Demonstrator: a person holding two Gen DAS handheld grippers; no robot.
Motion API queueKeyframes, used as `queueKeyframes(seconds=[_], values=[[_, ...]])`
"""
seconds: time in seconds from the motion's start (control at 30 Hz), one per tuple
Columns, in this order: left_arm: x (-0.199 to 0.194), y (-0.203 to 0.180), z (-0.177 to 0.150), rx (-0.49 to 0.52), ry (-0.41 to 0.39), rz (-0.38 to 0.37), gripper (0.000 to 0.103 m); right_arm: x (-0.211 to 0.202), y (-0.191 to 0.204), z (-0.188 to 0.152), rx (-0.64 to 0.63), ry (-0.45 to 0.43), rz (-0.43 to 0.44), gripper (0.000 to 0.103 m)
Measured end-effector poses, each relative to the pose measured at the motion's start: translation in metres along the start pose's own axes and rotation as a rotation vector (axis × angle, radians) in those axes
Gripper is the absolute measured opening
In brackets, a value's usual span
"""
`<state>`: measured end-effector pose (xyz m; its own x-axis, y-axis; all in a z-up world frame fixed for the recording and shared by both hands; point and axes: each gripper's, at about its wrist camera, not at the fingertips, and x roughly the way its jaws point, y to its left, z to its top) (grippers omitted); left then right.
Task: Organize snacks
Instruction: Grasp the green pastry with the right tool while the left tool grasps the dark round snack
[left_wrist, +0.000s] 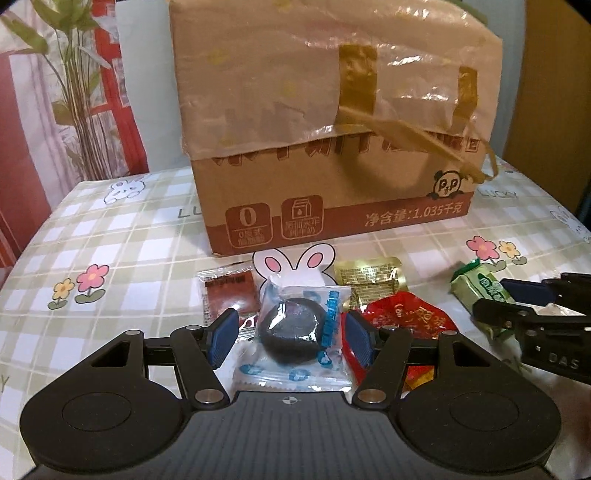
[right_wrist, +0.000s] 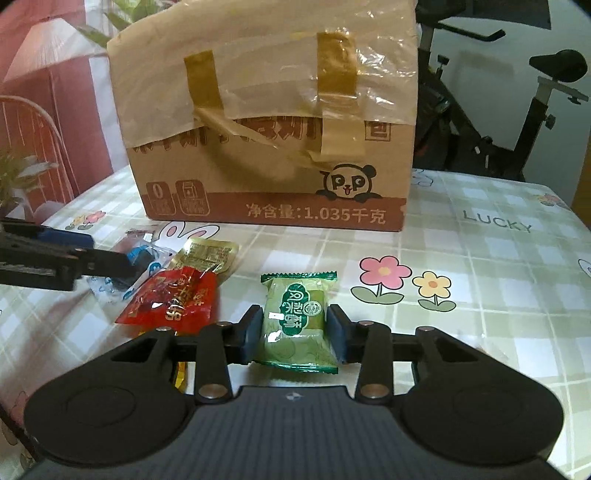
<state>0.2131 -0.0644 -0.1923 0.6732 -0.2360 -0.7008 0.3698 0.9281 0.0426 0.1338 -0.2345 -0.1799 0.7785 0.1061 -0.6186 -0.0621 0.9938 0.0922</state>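
My right tool (right_wrist: 294, 329) has its pads pressed against the green snack (right_wrist: 297, 322) on the table (right_wrist: 480, 258); I should squeeze gently before lifting. My left tool (left_wrist: 291, 338) stands half open around the blue-wrapped dark cake (left_wrist: 295, 332), not yet gripping, so I'd centre it first

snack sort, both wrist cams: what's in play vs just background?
In play:
- green snack pack, between right gripper pads
- clear pack with dark round cake, between open left gripper pads
- red pack
- gold pack
- brown sachet
- cardboard box

Background:
- exercise bike
- plant
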Motion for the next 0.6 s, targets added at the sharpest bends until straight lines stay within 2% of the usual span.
queueKeyframes(seconds=[0.4, 0.6], values=[[0.017, 0.002, -0.005, -0.054, 0.026, -0.014, 0.066, -0.001, -0.005, -0.002, 0.038, -0.016, 0.021, 0.041], [0.013, 0.004, -0.005, -0.078, 0.010, -0.006, 0.051, -0.002, -0.006, -0.003, 0.048, -0.015, 0.027, 0.042]])
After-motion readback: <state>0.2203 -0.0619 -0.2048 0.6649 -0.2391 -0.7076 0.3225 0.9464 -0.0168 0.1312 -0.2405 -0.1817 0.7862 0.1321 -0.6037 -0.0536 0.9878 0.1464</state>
